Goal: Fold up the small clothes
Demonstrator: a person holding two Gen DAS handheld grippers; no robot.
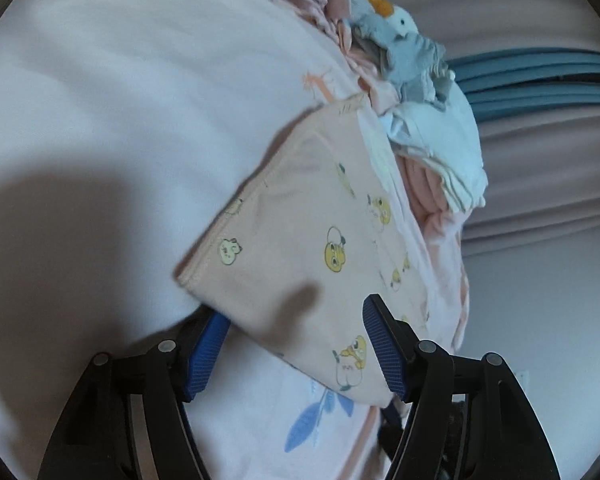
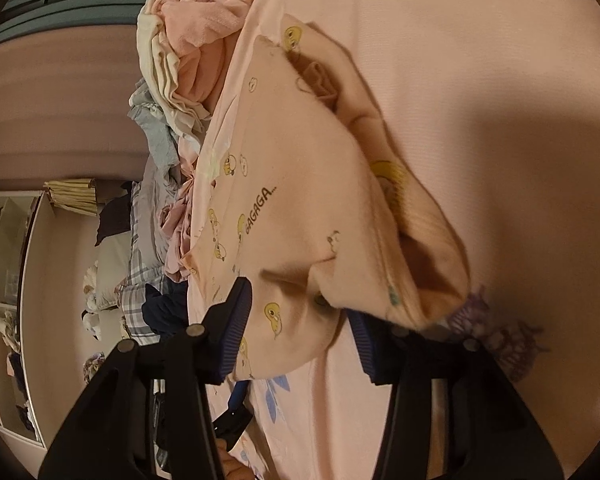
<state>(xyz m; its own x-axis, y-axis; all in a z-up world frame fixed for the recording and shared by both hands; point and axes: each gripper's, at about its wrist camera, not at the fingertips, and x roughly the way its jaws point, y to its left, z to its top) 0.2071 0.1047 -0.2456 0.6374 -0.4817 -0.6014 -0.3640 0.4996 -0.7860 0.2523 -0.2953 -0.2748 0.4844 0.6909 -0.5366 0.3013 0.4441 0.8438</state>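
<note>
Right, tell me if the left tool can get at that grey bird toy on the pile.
Probably not yet. The left tool is open around the pink printed garment, and the grey bird toy sits beyond it, atop the clothes pile.

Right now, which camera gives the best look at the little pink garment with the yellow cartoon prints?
The left wrist view: the pink garment lies flat there, edges and prints clear. The right wrist view shows it bunched, shadowed, with GAGAGA lettering.
</note>
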